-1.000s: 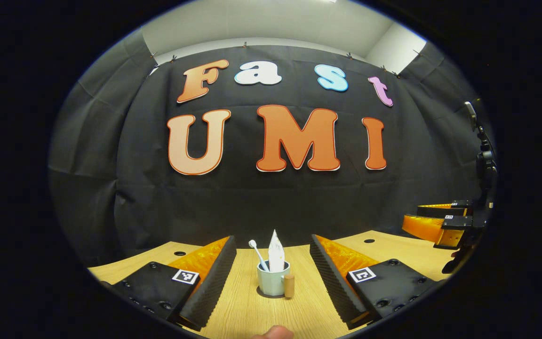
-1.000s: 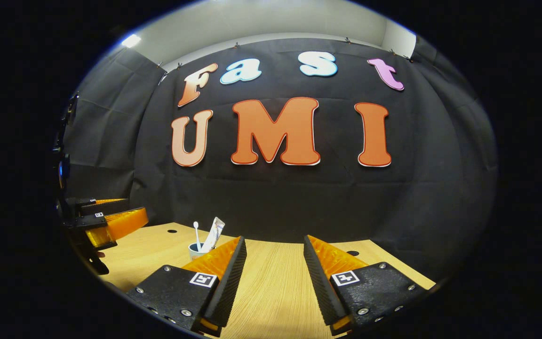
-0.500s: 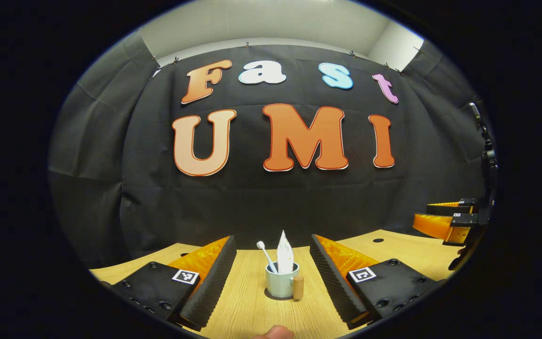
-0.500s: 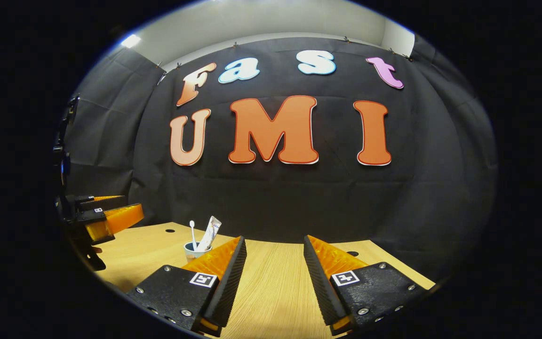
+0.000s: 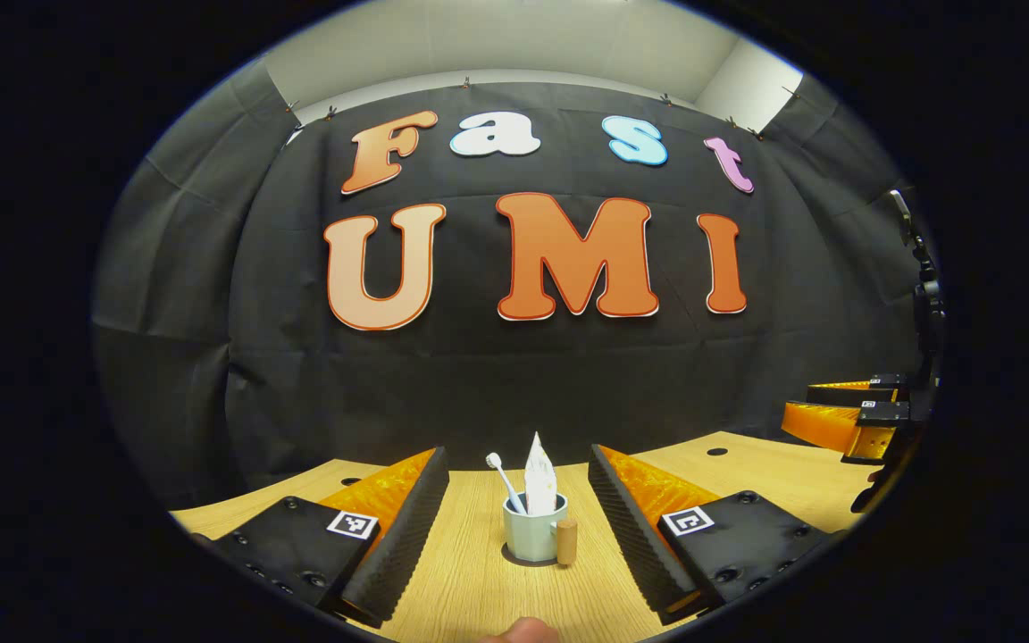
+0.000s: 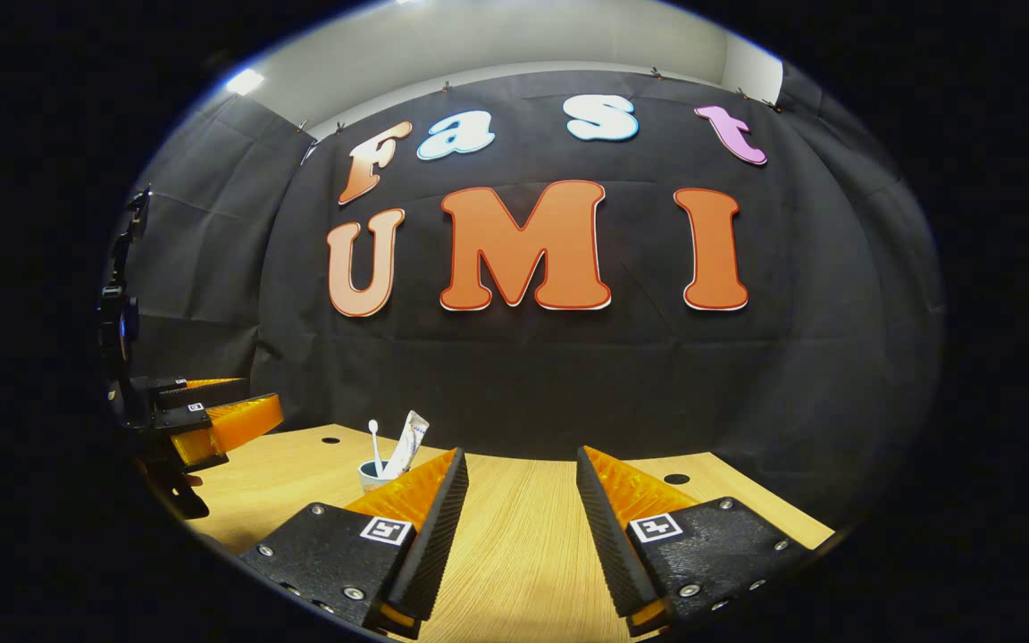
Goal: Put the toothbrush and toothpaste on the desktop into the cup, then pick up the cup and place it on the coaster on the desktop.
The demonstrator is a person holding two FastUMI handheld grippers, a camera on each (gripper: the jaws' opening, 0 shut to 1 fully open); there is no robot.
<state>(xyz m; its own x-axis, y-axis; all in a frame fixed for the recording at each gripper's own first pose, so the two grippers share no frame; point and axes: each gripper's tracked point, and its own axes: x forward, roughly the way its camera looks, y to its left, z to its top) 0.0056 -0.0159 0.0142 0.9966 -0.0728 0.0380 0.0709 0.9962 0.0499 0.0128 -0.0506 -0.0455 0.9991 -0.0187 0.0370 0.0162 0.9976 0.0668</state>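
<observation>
Straight ahead at twelve o'clock between your left gripper [image 5: 519, 500] fingers, the cup [image 5: 532, 538] stands on the wooden desktop [image 5: 470, 580], with the toothbrush [image 5: 505, 480] and toothpaste [image 5: 539, 473] upright inside it. Its handle [image 5: 566, 542] points toward four o'clock. Both fingers are spread wide, clear of the cup. Your right gripper [image 6: 522, 500] is likewise released, holding nothing; from it, the cup sits at ten o'clock, partly behind the near finger.
</observation>
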